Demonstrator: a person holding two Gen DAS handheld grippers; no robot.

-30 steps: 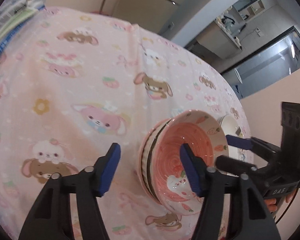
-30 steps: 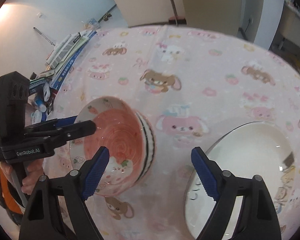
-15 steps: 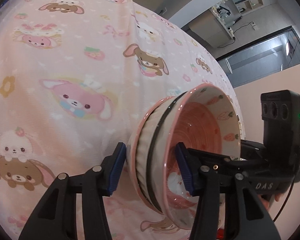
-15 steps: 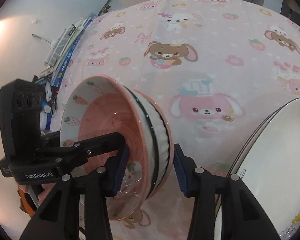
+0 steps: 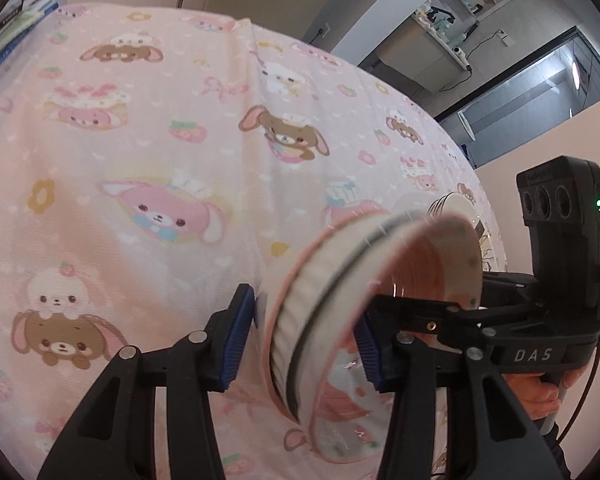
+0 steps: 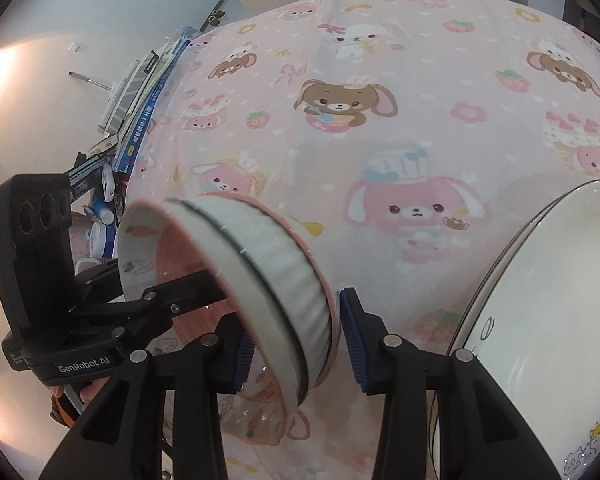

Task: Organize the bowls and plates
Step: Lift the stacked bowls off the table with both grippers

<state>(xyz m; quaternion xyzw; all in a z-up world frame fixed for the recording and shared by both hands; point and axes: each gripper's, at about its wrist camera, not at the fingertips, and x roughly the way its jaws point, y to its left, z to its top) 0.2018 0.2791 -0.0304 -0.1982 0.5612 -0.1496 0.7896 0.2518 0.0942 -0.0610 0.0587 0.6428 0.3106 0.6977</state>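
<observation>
A stack of nested bowls (image 5: 340,292) stands tilted between my two grippers: a pink strawberry-print bowl innermost, then a ribbed white one and a pink outer one. My left gripper (image 5: 304,340) is shut on the stack's rim, one finger inside and one outside. My right gripper (image 6: 296,344) is shut on the opposite side of the same stack (image 6: 260,264). The stack appears lifted a little above the pink cartoon tablecloth (image 5: 160,160) and is motion-blurred.
White plates (image 6: 540,340) with a cartoon print lie at the right edge of the right wrist view, and show small behind the bowls in the left wrist view (image 5: 456,204). Books and clutter (image 6: 140,96) sit at the table's left edge.
Both grippers moved in from open beside the bowl stack and shut on its rim. The stack has tilted up and risen off the cloth.
</observation>
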